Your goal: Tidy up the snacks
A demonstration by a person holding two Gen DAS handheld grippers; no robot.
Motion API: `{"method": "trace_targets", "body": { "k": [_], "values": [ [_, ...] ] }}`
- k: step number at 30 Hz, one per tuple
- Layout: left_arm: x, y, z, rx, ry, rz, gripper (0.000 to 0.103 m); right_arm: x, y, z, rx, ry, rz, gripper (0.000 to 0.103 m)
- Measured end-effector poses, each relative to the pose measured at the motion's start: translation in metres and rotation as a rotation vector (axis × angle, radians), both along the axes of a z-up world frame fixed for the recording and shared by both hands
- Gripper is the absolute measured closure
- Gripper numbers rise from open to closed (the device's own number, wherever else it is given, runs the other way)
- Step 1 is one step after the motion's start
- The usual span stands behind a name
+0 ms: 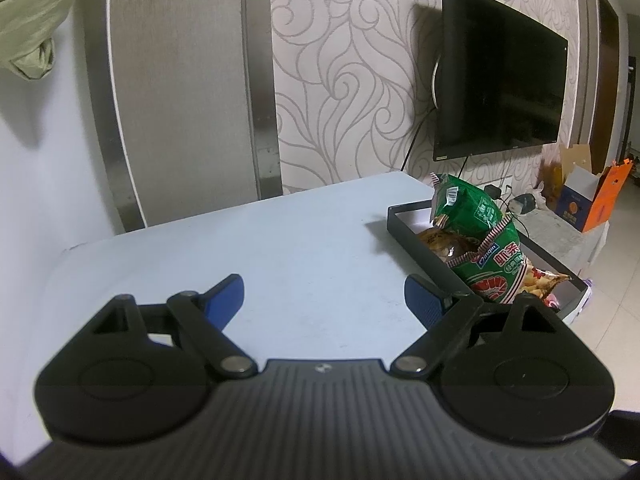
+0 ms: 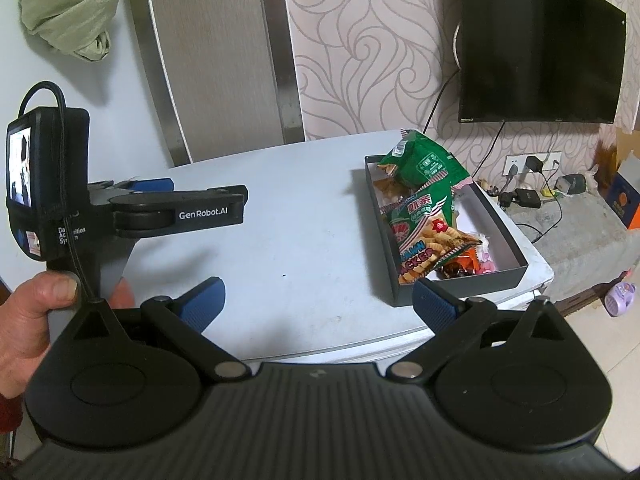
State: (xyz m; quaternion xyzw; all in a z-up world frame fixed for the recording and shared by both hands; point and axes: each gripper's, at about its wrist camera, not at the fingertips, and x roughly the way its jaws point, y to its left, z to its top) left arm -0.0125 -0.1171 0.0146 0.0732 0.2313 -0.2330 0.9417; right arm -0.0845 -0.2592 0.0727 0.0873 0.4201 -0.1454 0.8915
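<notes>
Your snacks sit piled in a shallow rectangular black box [image 2: 460, 284] with a white lining, resting at the right end of the pale, matte table [image 2: 288, 248]. On top lies a glossy green crinkled bag [image 2: 426, 166], leaning over the box's far end; below it a green-and-red prawn cracker bag [image 2: 420, 236] slants across the middle, and small wrapped sweets [image 2: 476, 262] fill the near corner, too jumbled to tell apart.

From your right gripper [image 2: 318, 302], the box is ahead and to the right, its near corner just beyond the right blue ribbed pad [image 2: 434, 308]. The fingers are spread wide with only bare tabletop between them; you hold nothing there.

Your left gripper [image 1: 324, 300] hovers over the table's left half, the box well off to its right, just past the right-hand finger. It too is spread wide and empty, touching nothing. In the right wrist view you see it side-on [image 2: 180, 212], your left hand [image 2: 36, 320] wrapped round its black handle.

Behind the table hangs a dark flat television [image 2: 540, 48] on swirl-patterned wallpaper [image 2: 360, 60].
</notes>
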Motion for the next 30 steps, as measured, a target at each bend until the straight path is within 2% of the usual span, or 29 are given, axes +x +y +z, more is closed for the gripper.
{"method": "trace_targets", "body": {
  "k": [30],
  "values": [
    [0.0012, -0.002, 0.0002, 0.011, 0.002, 0.003, 0.014, 0.0022, -0.0021, -0.0019, 0.017, 0.006, 0.016, 0.001]
  ]
}}
